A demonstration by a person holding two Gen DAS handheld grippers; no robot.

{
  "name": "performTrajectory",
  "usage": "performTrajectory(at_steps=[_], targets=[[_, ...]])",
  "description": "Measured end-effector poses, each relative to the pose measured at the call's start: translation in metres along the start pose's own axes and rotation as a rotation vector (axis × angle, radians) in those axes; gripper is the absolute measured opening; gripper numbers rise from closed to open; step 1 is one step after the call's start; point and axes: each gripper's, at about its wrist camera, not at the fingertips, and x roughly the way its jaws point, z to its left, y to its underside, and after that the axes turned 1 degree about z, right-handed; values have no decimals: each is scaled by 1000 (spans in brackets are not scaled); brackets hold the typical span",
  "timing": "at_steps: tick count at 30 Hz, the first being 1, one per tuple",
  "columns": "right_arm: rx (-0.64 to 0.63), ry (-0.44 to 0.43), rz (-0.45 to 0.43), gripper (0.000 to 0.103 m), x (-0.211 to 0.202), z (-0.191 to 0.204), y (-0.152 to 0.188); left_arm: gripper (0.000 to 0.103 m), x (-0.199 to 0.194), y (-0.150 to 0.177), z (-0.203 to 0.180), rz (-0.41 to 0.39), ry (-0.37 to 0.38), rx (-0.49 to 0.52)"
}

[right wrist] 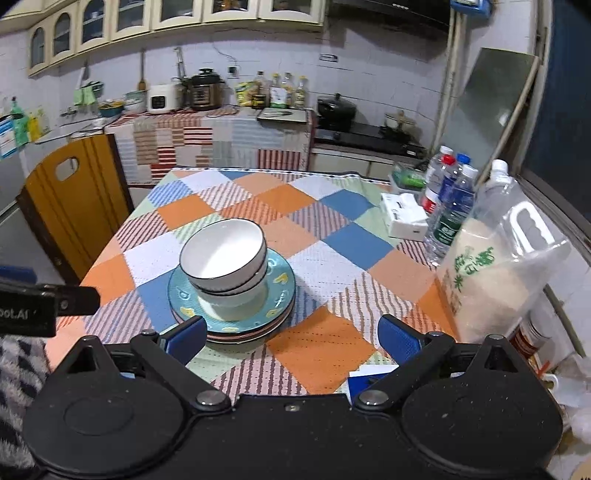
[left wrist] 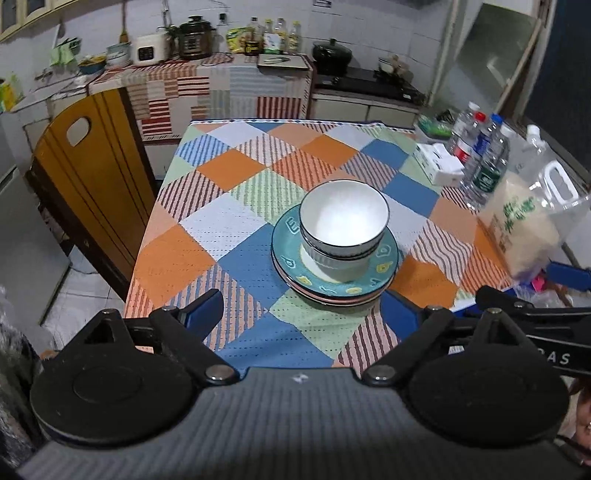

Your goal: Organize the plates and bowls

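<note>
Hovering wide open, nothing between the jaws: left hand-held gripper [left wrist: 301, 308] and right hand-held gripper [right wrist: 291, 338], both just short of the stack. Sitting mid-bench [left wrist: 236, 166]: nested bowls [left wrist: 343, 218] resting on stacked plates [left wrist: 334, 286], bottles [left wrist: 480, 155] standing far right.

Table [right wrist: 325, 347] covered by a patchwork cloth in orange, blue, green and striped squares. Along its right edge: a clear-handled bag of rice [right wrist: 495, 273] with green characters, upright; just behind it a cluster of water bottles [right wrist: 448, 199], 1 with a red cap, 2 with blue caps; beside those a white box [right wrist: 404, 219].

Wooden chair [left wrist: 88, 192] at the table's left side, cut-out handle in the backrest.

Far counter [left wrist: 221, 77] draped in striped cloth. On it: white rice cooker [right wrist: 162, 98], dark pressure cooker [left wrist: 194, 37], a row of oil and sauce bottles [right wrist: 280, 92].

Black pot [left wrist: 331, 53] on the stove at right. Cream wall cabinets [right wrist: 110, 22] above, arched glass doors.
</note>
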Motion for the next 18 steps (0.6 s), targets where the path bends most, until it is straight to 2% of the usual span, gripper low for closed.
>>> performTrajectory(at_steps=[11,18], targets=[[-5,38,33,100,5,-2,4,92,12,8,5,10,-72,1],[-19,44,39,100,7,0,8,92,20,15,1,18,-67,26]])
